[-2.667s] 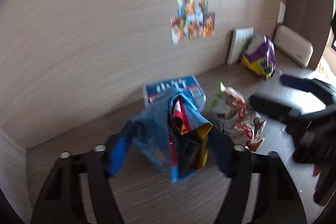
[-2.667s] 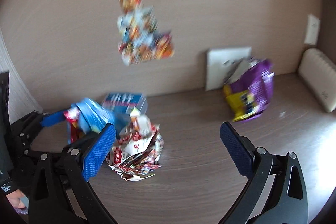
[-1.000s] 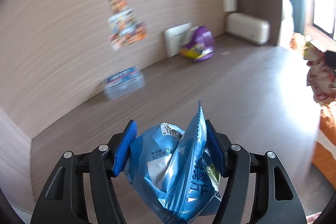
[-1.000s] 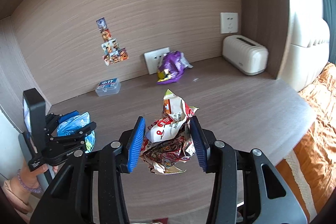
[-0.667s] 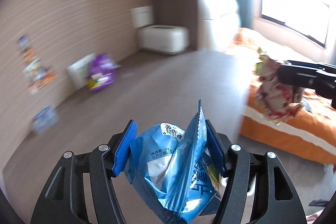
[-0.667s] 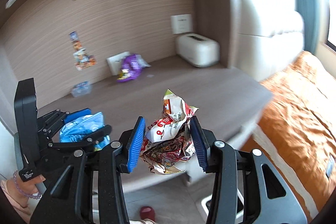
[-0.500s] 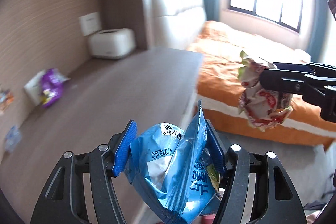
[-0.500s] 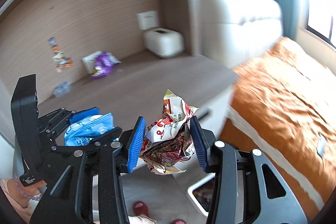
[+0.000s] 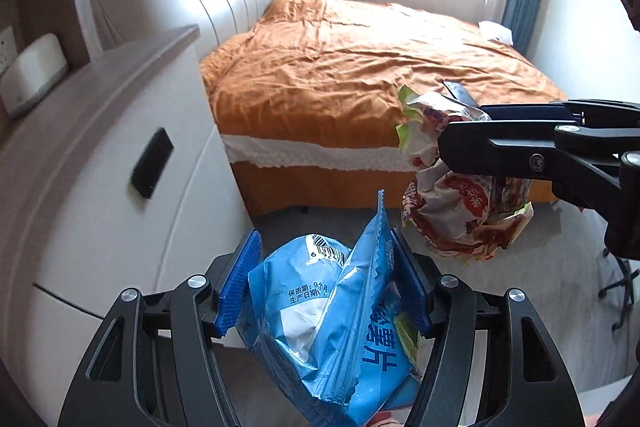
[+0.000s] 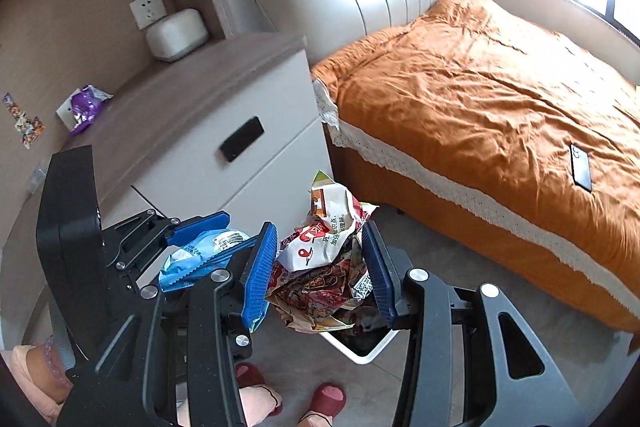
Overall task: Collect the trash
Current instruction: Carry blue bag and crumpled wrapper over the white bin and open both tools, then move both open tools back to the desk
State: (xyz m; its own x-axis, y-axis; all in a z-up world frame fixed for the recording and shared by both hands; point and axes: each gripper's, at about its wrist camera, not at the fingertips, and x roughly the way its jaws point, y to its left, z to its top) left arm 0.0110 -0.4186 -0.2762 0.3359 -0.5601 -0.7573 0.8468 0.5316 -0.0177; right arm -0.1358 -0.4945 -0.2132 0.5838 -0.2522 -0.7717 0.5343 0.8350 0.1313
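Clamping blue snack bag (image 9: 332, 323) between left gripper (image 9: 326, 287) pads, torn corner pointing up; right gripper (image 10: 320, 267) pinches crumpled red-white wrappers (image 10: 324, 259), long axis upright.

A crumpled blue snack bag (image 9: 332, 323), barcode patch facing up and one serrated edge jutting upward, sits pinched between the left tongs' (image 9: 324, 287) blue pads. Just beside it, a wadded red-and-white wrapper (image 10: 324, 263) with a green-edged flap on top is squeezed between the right tongs' (image 10: 320, 267) pads, hanging above a white-rimmed bin (image 10: 362, 349) on the floor.
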